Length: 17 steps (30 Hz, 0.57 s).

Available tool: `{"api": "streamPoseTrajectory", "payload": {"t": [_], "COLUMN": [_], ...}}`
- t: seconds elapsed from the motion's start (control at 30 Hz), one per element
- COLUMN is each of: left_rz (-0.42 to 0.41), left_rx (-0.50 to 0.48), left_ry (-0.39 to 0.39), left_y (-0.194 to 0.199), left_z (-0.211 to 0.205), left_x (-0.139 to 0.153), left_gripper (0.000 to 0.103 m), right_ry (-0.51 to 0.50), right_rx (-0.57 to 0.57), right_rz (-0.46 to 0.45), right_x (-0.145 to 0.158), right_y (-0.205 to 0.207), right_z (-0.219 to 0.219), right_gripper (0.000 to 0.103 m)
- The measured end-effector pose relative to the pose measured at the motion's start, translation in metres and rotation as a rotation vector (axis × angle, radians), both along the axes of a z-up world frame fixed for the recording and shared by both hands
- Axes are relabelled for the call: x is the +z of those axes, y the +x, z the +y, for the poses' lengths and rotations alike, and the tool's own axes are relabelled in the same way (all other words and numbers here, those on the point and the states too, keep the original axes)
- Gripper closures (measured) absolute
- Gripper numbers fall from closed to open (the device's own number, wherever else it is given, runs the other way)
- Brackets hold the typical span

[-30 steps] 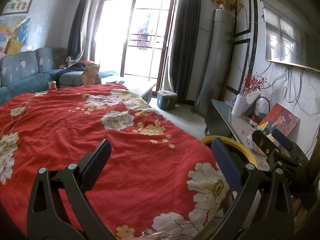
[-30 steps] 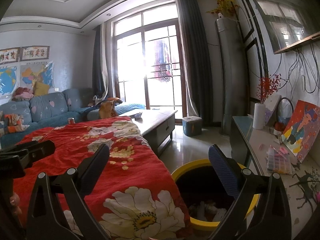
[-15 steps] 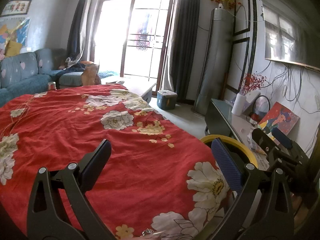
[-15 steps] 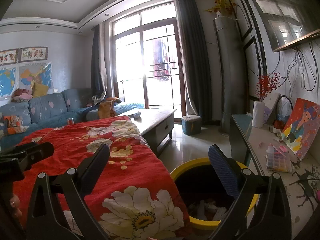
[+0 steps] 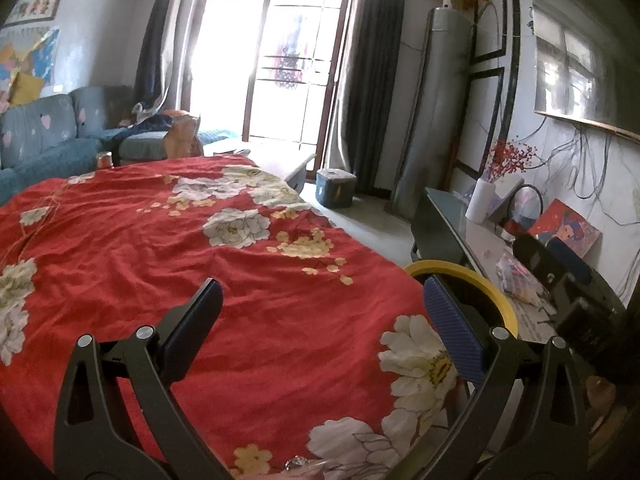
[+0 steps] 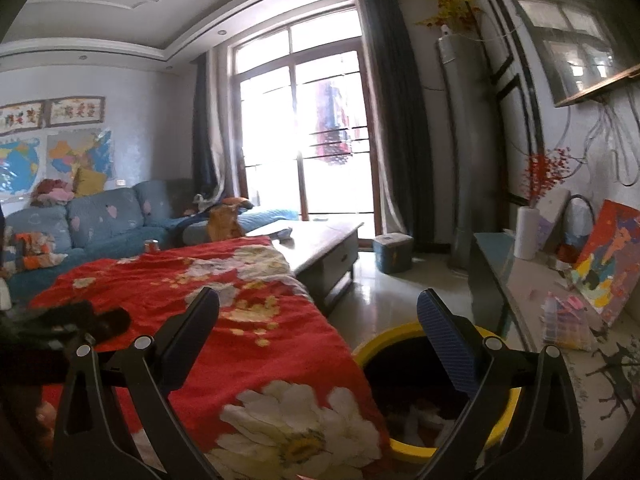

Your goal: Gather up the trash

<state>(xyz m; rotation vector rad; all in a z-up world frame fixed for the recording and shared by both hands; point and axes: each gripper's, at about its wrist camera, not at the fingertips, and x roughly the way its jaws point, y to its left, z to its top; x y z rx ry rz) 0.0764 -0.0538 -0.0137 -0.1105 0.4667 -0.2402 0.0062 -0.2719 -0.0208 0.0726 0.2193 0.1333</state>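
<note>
Trash already lies in the bottom of the yellow-rimmed bin: pale crumpled scraps, seen past the right tongs, which hang with their jaws spread wide and nothing between them. The left tongs are likewise wide apart and empty, held over the red flowered cloth. Both being empty beside a partly filled bin, my judgement is that the task sits between pickups, a drop done and the next piece not yet taken.

At the very bottom edge of the left view something clear and crinkled peeps out on the cloth; it may be a plastic wrapper, though too little shows to be sure. If it is trash, the next move calls for the left tongs to draw back and dip toward it, close on a fold, then carry it right to the bin, which stands on the floor just beside the cloth's edge.

The cloth is rumpled and soft, so thin litter will want a pinch rather than a scoop. Beyond it stands a small can, then a low coffee tabletop and a blue sofa. On the right a long side tabletop carries a bead box, a painting and a white vase with red sprigs. Farthest off, glass doors blaze between dark curtains.
</note>
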Motion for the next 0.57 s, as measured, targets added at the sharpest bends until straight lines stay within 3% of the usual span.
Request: {"api": "streamPoseTrajectory", "payload": {"t": [0.13,0.27,0.4,0.5,0.57], "left_rz": [0.013,0.066,0.188,0.216,0.318], "left_rx": [0.063,0.238,0.582,0.770,0.898], "left_ry": [0.028,0.048,0.032,0.081,0.112], "left_y": [-0.003,-0.009,-0.016,-0.028,-0.031], "left_z": [0.036,0.121,0.258,0.342,0.406], "left_x": [0.006,0.009,0.000,-0.014,-0.036], "left_gripper": [0.011,0.011,0.011,0.011,0.011], "right_ry": [0.091,0.162,0.119,0.052,-0.019], "right_rx": [0.118,0.283,0.491,0.649,0.714], "right_rz": [0.095,0.169,0.254,0.351,0.399], "right_x": [0.020,0.037,0.045,0.032,0.018], "right_y": [0.021,0.041,0.050,0.055,0.056], "right_z": [0.030,0.095,0.198,0.306,0.365], "right_gripper": [0.006,0.006,0.007,0.007,0.007]}}
